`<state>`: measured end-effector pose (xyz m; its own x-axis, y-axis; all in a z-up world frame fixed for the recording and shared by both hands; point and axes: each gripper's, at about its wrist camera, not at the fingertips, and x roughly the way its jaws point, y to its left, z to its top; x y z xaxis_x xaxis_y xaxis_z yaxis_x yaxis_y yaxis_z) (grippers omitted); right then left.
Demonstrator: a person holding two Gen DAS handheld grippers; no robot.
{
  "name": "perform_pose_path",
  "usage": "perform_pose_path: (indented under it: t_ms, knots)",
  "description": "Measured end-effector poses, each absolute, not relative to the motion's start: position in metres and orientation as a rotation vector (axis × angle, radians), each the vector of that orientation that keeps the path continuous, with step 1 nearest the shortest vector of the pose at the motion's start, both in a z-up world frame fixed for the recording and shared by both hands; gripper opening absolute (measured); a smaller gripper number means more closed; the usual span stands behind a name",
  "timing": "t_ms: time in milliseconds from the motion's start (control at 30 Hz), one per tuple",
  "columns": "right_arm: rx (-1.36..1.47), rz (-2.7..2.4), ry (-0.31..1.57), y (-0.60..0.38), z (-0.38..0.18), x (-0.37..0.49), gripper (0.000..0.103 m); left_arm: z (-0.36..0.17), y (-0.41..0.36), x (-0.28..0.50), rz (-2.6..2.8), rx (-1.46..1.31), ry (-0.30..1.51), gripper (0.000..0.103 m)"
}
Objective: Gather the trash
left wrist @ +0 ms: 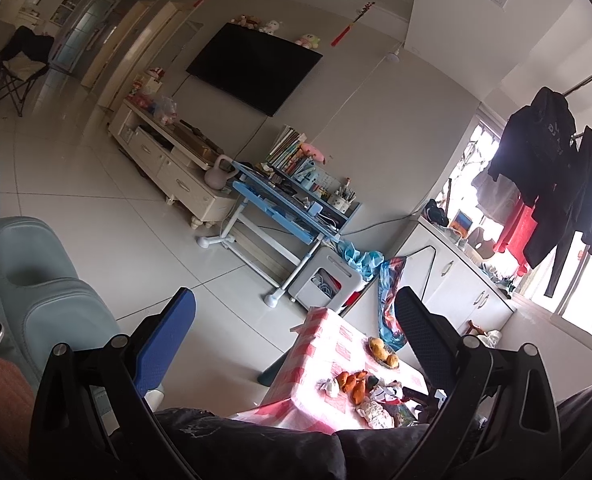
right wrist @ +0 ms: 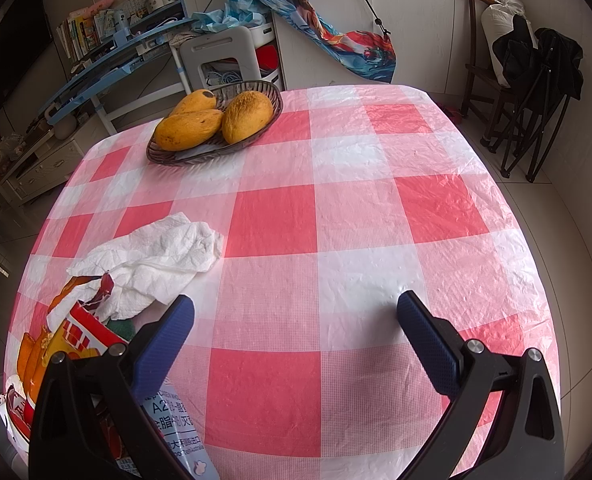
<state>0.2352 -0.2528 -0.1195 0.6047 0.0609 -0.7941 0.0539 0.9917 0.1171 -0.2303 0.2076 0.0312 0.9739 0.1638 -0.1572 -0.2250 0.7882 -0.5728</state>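
Note:
A crumpled white tissue (right wrist: 155, 256) lies at the left of the pink checked table (right wrist: 336, 216). Below it sit a torn red and orange snack wrapper (right wrist: 75, 332) and a blue printed carton (right wrist: 175, 428), partly hidden by my right gripper's left finger. My right gripper (right wrist: 296, 324) stands open just above the tablecloth, to the right of this trash, with nothing between its fingers. My left gripper (left wrist: 296, 320) is open and held high and far back from the table (left wrist: 320, 344), where the trash pile (left wrist: 360, 392) looks small in the left wrist view.
A dark basket (right wrist: 215, 140) with three mangoes stands at the table's far left. Beyond are a blue desk (left wrist: 291, 204), a white stool (right wrist: 219, 60), cabinets (left wrist: 452, 280) and a folding chair (right wrist: 536, 92) at the right. A grey-green sofa (left wrist: 27, 272) is on my left.

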Motion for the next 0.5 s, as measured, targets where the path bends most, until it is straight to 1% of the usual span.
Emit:
perform_pose_path:
  t_ms: [500]
  knots:
    - [0.134, 0.004, 0.922, -0.2523, -0.1197, 0.2364, 0.097, 0.0277, 0.2014, -0.2286, 0.199, -0.623, 0.116, 0.095]
